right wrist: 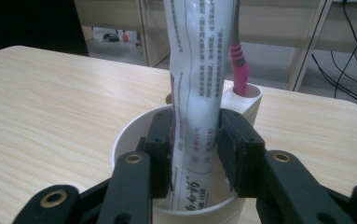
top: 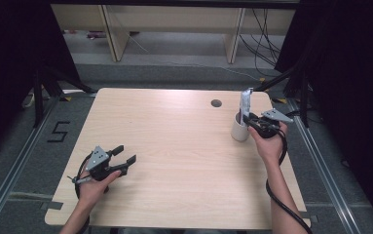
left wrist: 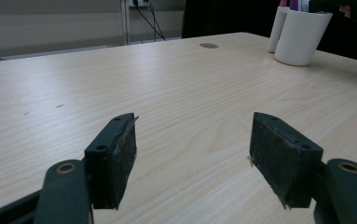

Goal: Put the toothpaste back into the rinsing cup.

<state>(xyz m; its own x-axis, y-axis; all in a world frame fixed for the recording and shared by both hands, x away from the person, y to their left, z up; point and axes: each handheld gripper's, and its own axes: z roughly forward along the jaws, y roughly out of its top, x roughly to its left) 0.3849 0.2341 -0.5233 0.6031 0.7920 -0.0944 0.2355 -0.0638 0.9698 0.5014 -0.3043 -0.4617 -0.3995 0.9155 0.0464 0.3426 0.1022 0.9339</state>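
Observation:
A white cup (top: 240, 130) stands near the table's right edge. A white toothpaste tube (top: 245, 105) with printed text rises upright out of it. In the right gripper view, my right gripper (right wrist: 195, 149) reaches over the cup (right wrist: 129, 135), with its pads lying against both sides of the tube (right wrist: 197, 70). A pink-handled toothbrush (right wrist: 239, 70) stands in the cup's side holder behind. My left gripper (top: 127, 153) rests low at the front left of the table. In the left gripper view, its jaws (left wrist: 192, 149) stand wide open over bare wood, with the cup (left wrist: 302, 37) far off.
The light wooden table (top: 174, 161) has a round cable hole (top: 216, 103) near the back, left of the cup. Beyond the far edge are wooden furniture legs and loose cables on the floor. Dark curtains flank both sides.

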